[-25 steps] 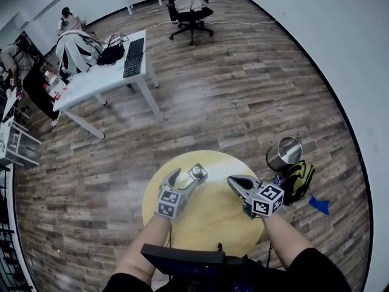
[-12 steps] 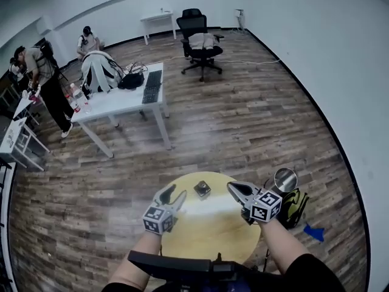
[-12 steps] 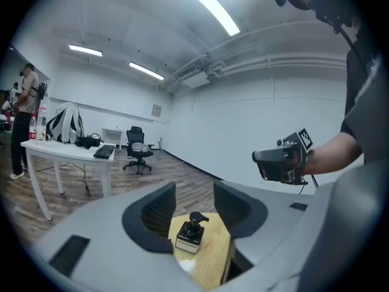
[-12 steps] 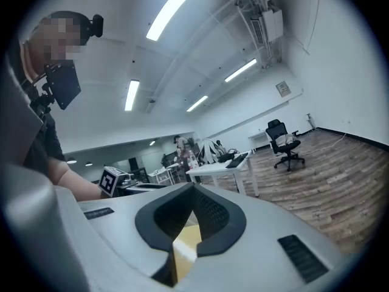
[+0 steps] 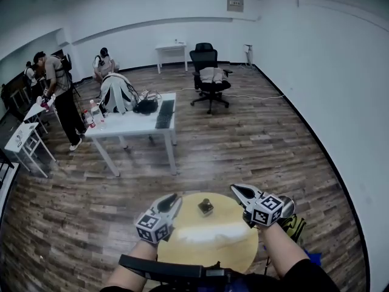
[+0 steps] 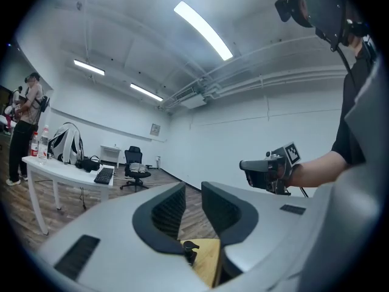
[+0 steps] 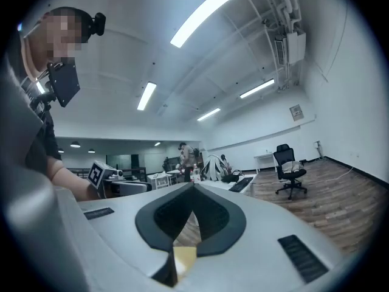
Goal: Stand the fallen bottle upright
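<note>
Left tongs over the surface's left edge, jaws have just been closing to a narrow gap, nothing between them. Right tongs over the right edge, tips together, empty. Small dark bottle stands near the far edge between the two, long axis vertical, top up, contents unreadable; metal bin beside the right edge, mostly hidden behind the right tongs, inside unseen.
</note>
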The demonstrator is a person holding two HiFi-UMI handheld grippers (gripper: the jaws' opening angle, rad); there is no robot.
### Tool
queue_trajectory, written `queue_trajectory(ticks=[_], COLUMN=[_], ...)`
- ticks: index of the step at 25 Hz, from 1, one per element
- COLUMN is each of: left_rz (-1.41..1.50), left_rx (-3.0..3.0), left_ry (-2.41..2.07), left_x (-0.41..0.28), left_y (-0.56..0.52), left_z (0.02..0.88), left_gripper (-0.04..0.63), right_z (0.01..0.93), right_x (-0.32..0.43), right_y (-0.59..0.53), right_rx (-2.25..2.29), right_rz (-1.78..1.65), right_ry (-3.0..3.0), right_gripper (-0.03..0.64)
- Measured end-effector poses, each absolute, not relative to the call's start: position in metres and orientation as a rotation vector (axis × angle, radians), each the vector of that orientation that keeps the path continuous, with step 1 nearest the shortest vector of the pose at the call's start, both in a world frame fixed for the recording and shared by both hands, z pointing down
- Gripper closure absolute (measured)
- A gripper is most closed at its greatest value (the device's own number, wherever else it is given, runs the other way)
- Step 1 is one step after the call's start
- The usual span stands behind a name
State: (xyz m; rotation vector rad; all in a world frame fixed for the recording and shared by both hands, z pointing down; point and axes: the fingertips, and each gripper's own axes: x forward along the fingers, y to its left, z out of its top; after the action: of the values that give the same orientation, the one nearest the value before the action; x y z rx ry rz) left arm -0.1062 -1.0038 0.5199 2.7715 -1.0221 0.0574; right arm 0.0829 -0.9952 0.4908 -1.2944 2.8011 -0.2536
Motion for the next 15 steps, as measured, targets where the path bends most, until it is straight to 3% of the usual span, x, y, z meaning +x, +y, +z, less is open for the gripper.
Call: queue_trajectory(ticks=[10, 15], left_rz=[-0.087, -0.084], left_rx=[2.801, 2.799], left_ry=[-1.033, -1.000], left_x=[-0.111, -0.106], left_y=[-0.991, -0.989], left_z=[0.476, 0.476], left_gripper=[0.591, 0.591], right_z=[0.450, 0.444], right_x=[0.087, 0.090], right_y=[-0.983, -0.983], right_rx=[-1.290, -1.301], right_rz=[-0.160, -0.163], right_ry=[2.801, 2.783], right_gripper=[0.629, 0.630])
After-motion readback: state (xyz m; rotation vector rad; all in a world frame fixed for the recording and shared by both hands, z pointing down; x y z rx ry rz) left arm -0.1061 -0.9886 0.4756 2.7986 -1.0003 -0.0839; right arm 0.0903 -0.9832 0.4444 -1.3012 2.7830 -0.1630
